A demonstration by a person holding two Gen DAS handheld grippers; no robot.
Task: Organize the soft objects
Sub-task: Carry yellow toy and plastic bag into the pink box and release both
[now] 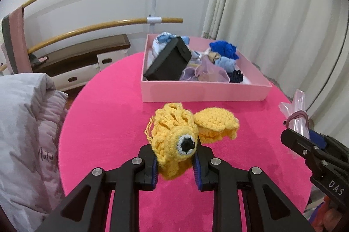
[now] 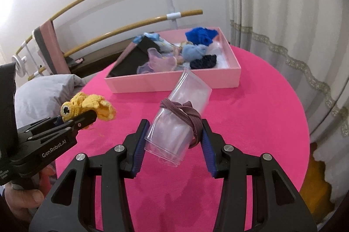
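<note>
We pinch the yarn toy (image 1: 174,142) in our left gripper (image 1: 175,168) and a banded plastic bag (image 2: 177,120) in our right gripper (image 2: 173,144), short of the pink box (image 1: 205,91); the slick bag could slip free.

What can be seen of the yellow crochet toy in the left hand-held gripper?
The yellow crochet toy is soft knitted yarn, with one round eye, white-ringed with a black centre, facing the left wrist camera. Looped, frilly parts fan out behind it and a loose thread hangs at its left side. The left hand-held gripper is shut on its body, blue pads pressing both sides. It looks held above the pink table, in front of the pink box, not touching it.
</note>
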